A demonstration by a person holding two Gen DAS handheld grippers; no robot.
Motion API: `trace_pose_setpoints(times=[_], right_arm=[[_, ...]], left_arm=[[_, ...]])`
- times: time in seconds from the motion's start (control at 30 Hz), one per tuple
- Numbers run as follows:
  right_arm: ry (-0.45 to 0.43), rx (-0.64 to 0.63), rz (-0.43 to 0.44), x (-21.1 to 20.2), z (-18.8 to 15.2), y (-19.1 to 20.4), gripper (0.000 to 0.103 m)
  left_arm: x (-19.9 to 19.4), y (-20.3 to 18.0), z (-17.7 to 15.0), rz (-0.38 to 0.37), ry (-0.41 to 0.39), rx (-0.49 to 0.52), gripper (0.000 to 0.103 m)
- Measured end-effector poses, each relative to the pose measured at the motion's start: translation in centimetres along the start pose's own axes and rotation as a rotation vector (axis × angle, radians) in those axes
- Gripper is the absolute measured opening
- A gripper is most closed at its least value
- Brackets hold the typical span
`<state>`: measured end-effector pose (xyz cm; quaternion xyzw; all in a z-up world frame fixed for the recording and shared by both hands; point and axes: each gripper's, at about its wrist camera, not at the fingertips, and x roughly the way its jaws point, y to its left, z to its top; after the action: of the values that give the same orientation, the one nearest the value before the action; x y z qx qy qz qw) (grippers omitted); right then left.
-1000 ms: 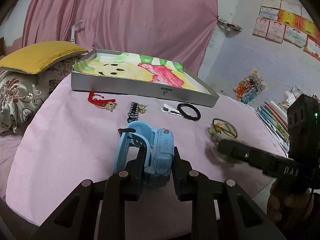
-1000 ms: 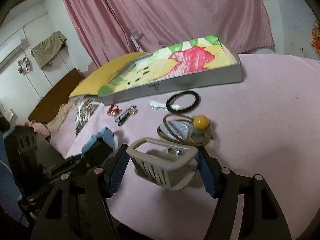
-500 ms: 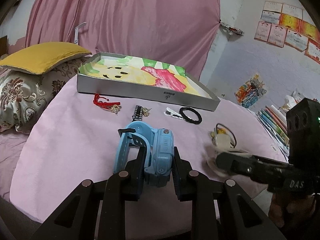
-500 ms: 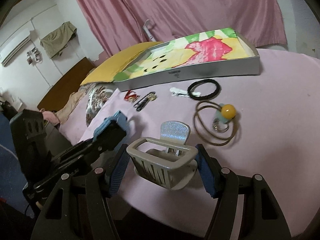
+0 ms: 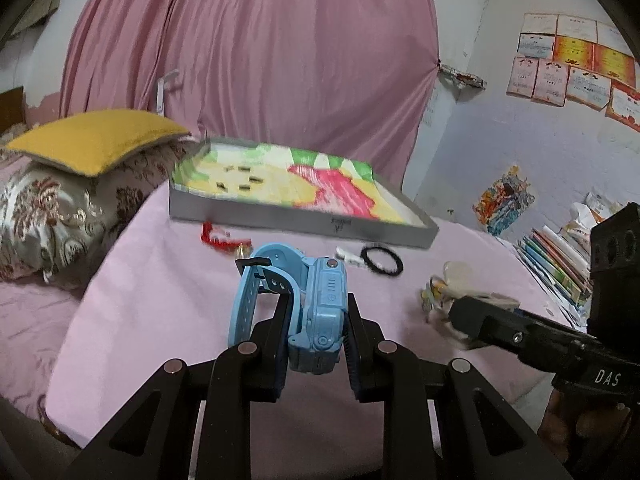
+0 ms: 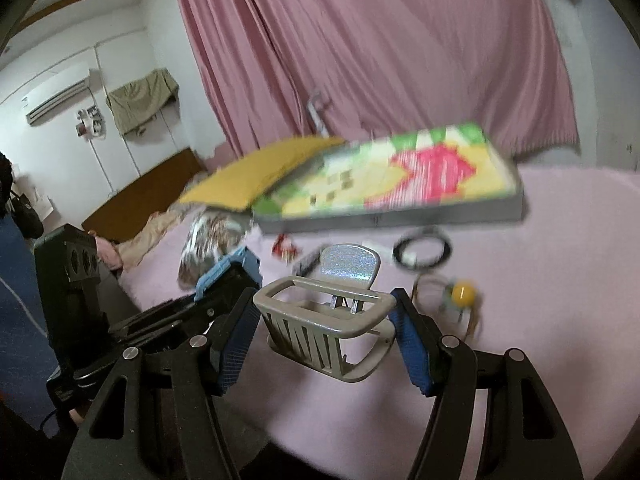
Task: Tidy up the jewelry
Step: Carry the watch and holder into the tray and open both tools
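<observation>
My left gripper [image 5: 316, 336] is shut on a blue watch [image 5: 316, 304] and holds it above the pink table. My right gripper [image 6: 324, 336] is shut on a grey hair claw clip [image 6: 324, 328]; it also shows in the left wrist view [image 5: 480, 312]. A shallow grey tray [image 5: 304, 224] with a colourful picture lies at the back [image 6: 400, 216]. On the cloth lie a red bracelet [image 5: 218, 238], a black hair tie [image 5: 382, 260], a white clip [image 5: 348, 256] and a brown hair band with a yellow ball [image 6: 460, 292].
A yellow cushion [image 5: 96, 140] on a patterned pillow [image 5: 60, 216] sits left of the table. Books [image 5: 556, 256] are stacked at the right. A pink curtain [image 5: 256, 60] hangs behind. The left gripper shows in the right wrist view [image 6: 224, 280].
Both grippers have risen and pulled back from the table with their items still held. The views have tilted up and are blurred by motion.
</observation>
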<state>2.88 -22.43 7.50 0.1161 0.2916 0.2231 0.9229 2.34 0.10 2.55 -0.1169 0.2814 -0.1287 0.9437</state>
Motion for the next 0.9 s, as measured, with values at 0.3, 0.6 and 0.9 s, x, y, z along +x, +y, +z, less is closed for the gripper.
trace_pose_setpoints(times=[0.3,0.6,0.9], right_arm=[[-0.181,-0.1,-0.07,0.9,4.3,1.0,0.061],[-0.253,-0.136,-0.139,3.8,9.1,1.0,0.061],[-0.194,-0.108,-0.178,8.9,11.6,-0.2,0.061]], left_arm=[[1.0,-0.4,5.0,0.009,-0.123,0.052,0.022],[3.9,1.0,9.9,0.044,-0.195,0.084,0.022],[9.0,4.1,13.1,0.083,-0.127,0.048,0.022]])
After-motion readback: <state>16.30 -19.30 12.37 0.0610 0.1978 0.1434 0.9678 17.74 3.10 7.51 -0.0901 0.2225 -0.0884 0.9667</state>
